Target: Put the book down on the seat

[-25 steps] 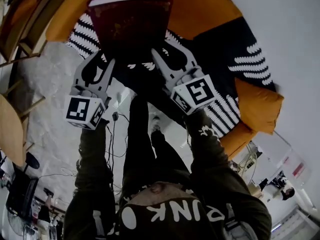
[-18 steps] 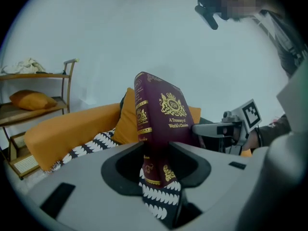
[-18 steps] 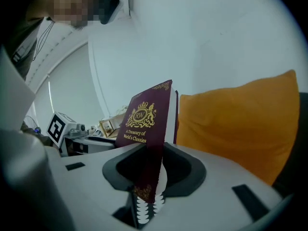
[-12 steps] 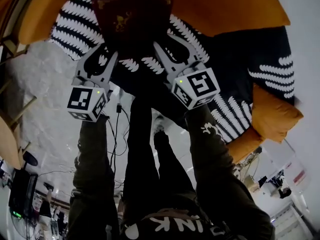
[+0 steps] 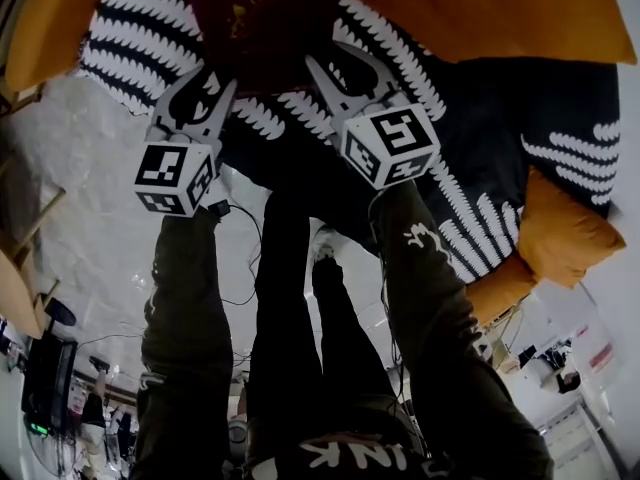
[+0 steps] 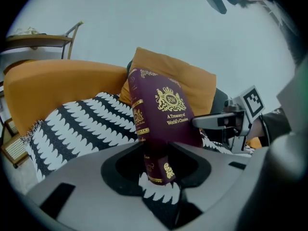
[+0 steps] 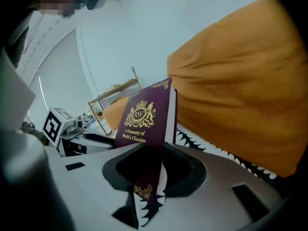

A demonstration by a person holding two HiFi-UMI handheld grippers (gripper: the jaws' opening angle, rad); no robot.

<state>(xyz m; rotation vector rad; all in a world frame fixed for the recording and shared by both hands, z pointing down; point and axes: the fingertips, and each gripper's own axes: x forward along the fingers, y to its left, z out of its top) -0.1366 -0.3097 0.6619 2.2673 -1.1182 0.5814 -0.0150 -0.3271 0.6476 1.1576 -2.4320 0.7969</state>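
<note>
A maroon hardback book (image 5: 262, 18) with gold lettering stands upright between both grippers, over the black-and-white patterned throw (image 5: 470, 98) that covers the orange sofa's seat. My left gripper (image 5: 212, 83) is shut on the book's lower spine corner; in the left gripper view the book (image 6: 163, 109) rises out of that gripper (image 6: 156, 165). My right gripper (image 5: 335, 68) is shut on the opposite lower edge, and in the right gripper view the cover (image 7: 144, 117) stands between its jaws (image 7: 147, 177). Whether the book touches the throw is hidden.
An orange backrest (image 5: 480, 8) runs behind the seat, and a loose orange cushion (image 5: 565, 233) lies at the right. The person's legs (image 5: 300, 298) stand on the pale floor, with cables (image 5: 235, 258) beside them. Wooden furniture (image 5: 20, 258) stands at the left.
Both grippers and the book have moved forward over the seat, toward the backrest. More of the patterned throw now lies beneath them. Both grips are unchanged.
</note>
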